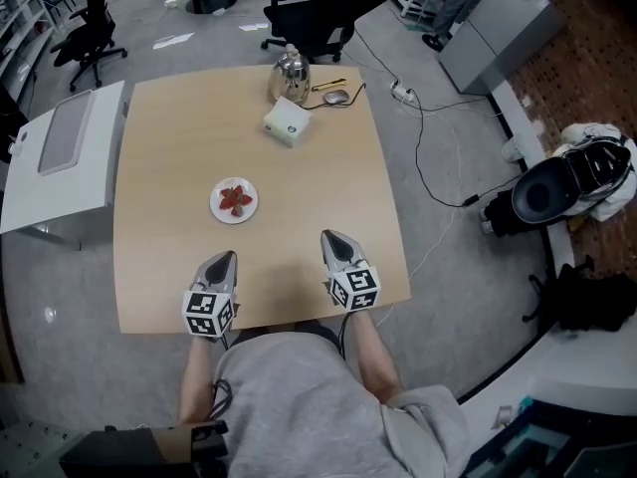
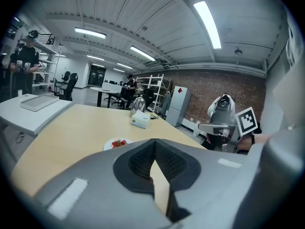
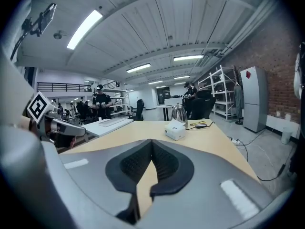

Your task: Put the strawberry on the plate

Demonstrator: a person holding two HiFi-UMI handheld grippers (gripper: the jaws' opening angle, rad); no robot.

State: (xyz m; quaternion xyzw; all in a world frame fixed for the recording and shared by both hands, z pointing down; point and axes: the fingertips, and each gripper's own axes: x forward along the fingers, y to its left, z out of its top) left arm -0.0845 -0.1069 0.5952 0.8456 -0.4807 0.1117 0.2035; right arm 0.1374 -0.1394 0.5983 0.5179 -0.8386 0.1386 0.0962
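Strawberry (image 1: 235,199) lay on plate (image 1: 218,210), 12 o'clock of left gripper (image 1: 227,257). I judged placement done. Left gripper and right gripper (image 1: 329,234): jaws closed, empty. Next: withdraw only.

Open-plan office-type lab space: pale wood worktop (image 1: 169,157), black swivel chairs (image 1: 309,18), ceiling strip lights (image 2: 208,23), brick wall (image 2: 209,92), white metal shelving (image 3: 221,92), cables (image 1: 417,152) trailing across grey floor (image 1: 458,267), people (image 3: 100,99) standing at far desks.

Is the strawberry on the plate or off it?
On: the red strawberry lies on the small white round plate.
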